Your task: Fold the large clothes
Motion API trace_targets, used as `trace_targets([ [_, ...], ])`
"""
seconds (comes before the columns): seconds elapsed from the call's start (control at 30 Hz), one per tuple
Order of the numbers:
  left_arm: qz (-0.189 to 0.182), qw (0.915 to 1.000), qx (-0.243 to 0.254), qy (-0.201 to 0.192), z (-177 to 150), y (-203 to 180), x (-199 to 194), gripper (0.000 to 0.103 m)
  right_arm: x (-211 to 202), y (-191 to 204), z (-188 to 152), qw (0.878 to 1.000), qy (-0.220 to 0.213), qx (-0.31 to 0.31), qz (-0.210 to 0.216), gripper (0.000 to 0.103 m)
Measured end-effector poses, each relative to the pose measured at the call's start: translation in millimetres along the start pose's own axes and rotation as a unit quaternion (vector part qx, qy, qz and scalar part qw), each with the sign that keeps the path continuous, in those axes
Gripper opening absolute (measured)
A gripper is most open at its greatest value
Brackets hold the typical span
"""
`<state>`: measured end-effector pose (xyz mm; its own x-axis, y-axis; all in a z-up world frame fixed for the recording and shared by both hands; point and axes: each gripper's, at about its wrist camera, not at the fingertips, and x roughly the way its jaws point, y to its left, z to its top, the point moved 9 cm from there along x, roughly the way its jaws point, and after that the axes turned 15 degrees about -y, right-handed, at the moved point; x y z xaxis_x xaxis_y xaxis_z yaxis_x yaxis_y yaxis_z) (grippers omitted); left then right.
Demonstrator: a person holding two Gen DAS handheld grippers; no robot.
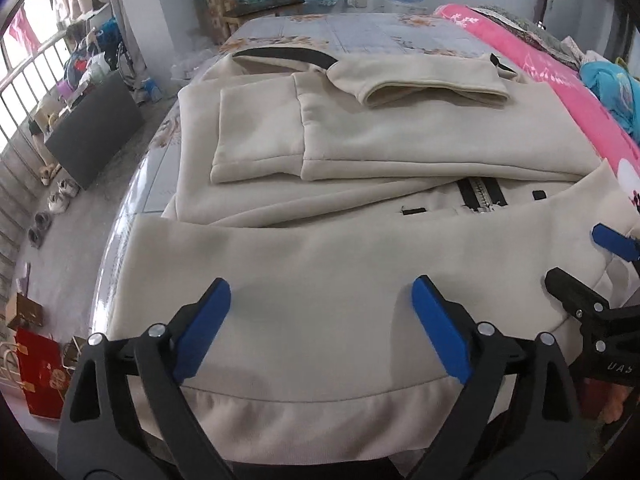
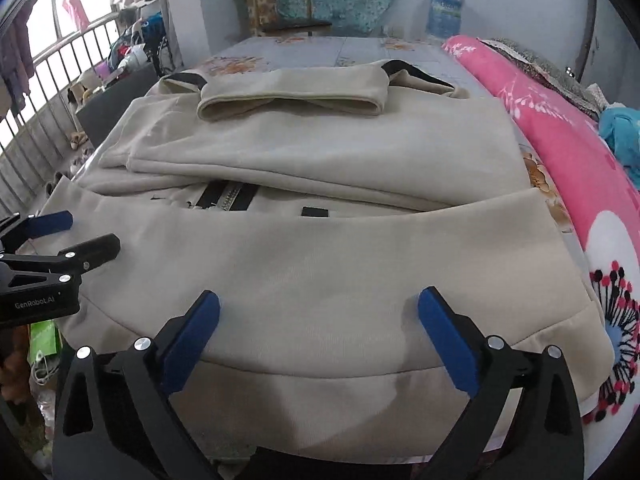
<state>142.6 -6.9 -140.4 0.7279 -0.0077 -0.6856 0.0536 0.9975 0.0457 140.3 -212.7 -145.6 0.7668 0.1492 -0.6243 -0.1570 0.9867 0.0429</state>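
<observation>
A beige zip-up jacket (image 1: 360,140) (image 2: 320,152) lies spread on the bed. Its sleeves are folded across the chest, and the black zipper (image 1: 480,196) (image 2: 226,196) shows in a gap. The lower part (image 1: 320,256) (image 2: 320,256) is folded up over the middle. My left gripper (image 1: 322,284) hovers over the left side of this folded flap, jaws wide open and nothing between them. My right gripper (image 2: 320,295) is open the same way over the right side. Each gripper shows in the other's view: the right gripper (image 1: 578,254) and the left gripper (image 2: 90,229).
A pink flowered blanket (image 1: 560,92) (image 2: 560,128) runs along the bed's right side, with a blue cloth (image 1: 616,88) beyond it. The flowered sheet (image 1: 360,32) stretches behind the jacket. Shoes (image 1: 60,196) and a red bag (image 1: 40,380) sit on the floor at left, near a railing.
</observation>
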Motion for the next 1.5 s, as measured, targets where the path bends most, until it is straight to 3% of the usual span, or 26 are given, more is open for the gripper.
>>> trace_targets([
  [0.87, 0.003, 0.9999, -0.015, -0.001, -0.7, 2.3, 2.6, 0.093, 0.1, -0.1, 0.7, 1.000, -0.009, -0.002, 0.001, 0.097],
  [1.1, 0.004, 0.9999, -0.015, -0.001, -0.3, 2.9, 3.1, 0.093, -6.2, 4.8, 10.3, 0.999, -0.010, 0.031, 0.033, 0.097],
  [1.5, 0.004, 0.9999, -0.016, 0.000, 0.0, 2.6, 3.0, 0.093, 4.0, 17.0, 5.0, 1.000, -0.002, 0.002, 0.024, 0.097],
])
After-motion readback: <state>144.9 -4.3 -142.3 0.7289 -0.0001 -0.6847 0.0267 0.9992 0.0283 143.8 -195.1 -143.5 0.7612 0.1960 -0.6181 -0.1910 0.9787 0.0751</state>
